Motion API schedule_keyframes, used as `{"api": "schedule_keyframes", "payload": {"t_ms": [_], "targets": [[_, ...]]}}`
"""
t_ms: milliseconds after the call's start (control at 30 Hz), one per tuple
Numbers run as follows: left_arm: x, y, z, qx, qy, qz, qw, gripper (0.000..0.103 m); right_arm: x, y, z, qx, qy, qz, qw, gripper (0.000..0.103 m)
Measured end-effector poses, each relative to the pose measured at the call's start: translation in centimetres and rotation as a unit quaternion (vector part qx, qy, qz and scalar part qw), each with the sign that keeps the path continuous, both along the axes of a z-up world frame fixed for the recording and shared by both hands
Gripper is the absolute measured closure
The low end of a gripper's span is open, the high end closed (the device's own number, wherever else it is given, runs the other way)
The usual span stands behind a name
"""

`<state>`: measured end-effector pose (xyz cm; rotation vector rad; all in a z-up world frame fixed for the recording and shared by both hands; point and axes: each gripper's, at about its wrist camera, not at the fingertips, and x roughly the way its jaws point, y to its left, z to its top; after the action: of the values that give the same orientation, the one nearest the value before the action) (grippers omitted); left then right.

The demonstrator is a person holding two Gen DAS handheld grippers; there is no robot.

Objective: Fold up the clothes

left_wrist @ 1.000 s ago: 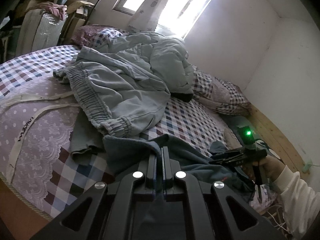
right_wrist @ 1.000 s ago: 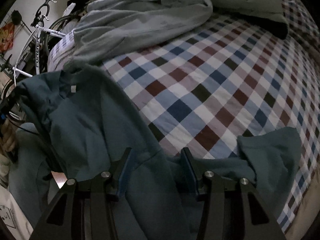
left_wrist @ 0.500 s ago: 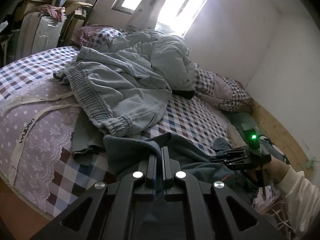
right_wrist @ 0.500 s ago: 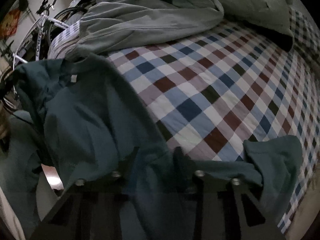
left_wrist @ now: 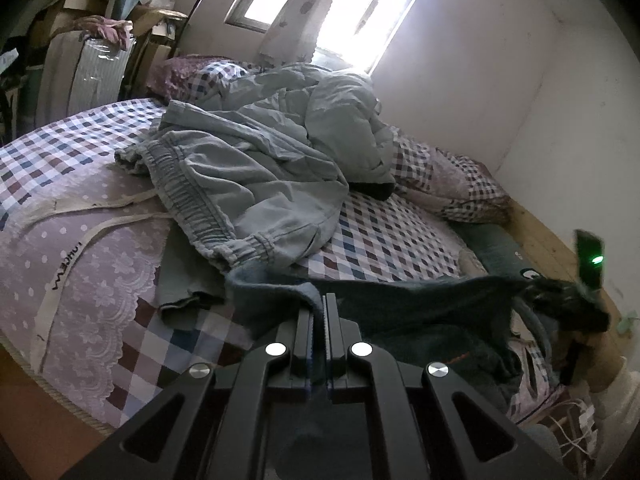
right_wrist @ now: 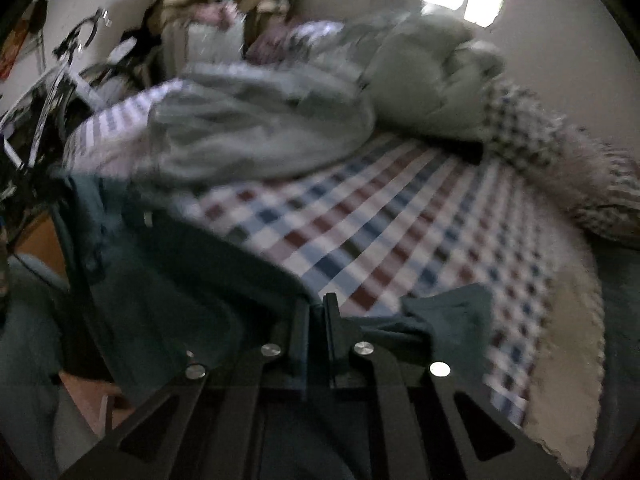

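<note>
The left gripper (left_wrist: 319, 312) is clamping the dark teal garment (left_wrist: 420, 312), which is stretching toward 3 o'clock over the checkered bed (left_wrist: 392, 236). The right gripper (right_wrist: 319, 312) is pinching the same garment, cloth trailing toward 9 o'clock.

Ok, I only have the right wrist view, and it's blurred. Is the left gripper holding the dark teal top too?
Observer: Yes, the left gripper is shut on an edge of the dark teal top.
Operator: Is the cloth slack between the grippers?
Observer: No, its upper edge runs fairly taut across to the right gripper.
Operator: Anything lying left of the left gripper?
Observer: A cream strap with lettering lies on a lilac lace cover.
</note>
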<state>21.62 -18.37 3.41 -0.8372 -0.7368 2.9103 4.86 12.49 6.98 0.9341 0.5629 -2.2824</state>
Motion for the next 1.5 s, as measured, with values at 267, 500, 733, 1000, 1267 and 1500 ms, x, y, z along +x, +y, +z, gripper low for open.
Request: {"api": "schedule_keyframes", "payload": {"t_ms": [267, 500, 733, 1000, 1267, 1500], "targets": [[1.9, -0.1, 2.0, -0.034, 0.002, 0.007, 0.9994, 0.100, 4.9, 5.8, 9.6, -0.058, 0.121, -0.098, 0.986, 0.098], [3.5, -1.4, 8.7, -0.059, 0.071, 0.035, 0.9951, 0.100, 9.6, 8.9, 16.1, -0.077, 0.207, -0.137, 0.966, 0.099], [5.5, -1.4, 19.0, -0.099, 0.172, 0.033, 0.9797, 0.101, 16.1, 11.0, 23.2, -0.110, 0.301, -0.156, 0.934, 0.099], [7.2, -0.9, 28.8, -0.117, 0.239, 0.032, 0.9633, 0.101, 21.2, 12.6, 30.6, -0.127, 0.381, -0.175, 0.899, 0.099], [9.1, -0.2, 37.8, -0.127, 0.275, 0.027, 0.9525, 0.101, 23.8, 13.5, 36.4, -0.146, 0.433, -0.190, 0.869, 0.099], [12.7, 0.5, 44.4, -0.123, 0.317, 0.029, 0.9399, 0.101, 28.0, 14.3, 40.6, -0.162, 0.480, -0.188, 0.841, 0.099]]}}
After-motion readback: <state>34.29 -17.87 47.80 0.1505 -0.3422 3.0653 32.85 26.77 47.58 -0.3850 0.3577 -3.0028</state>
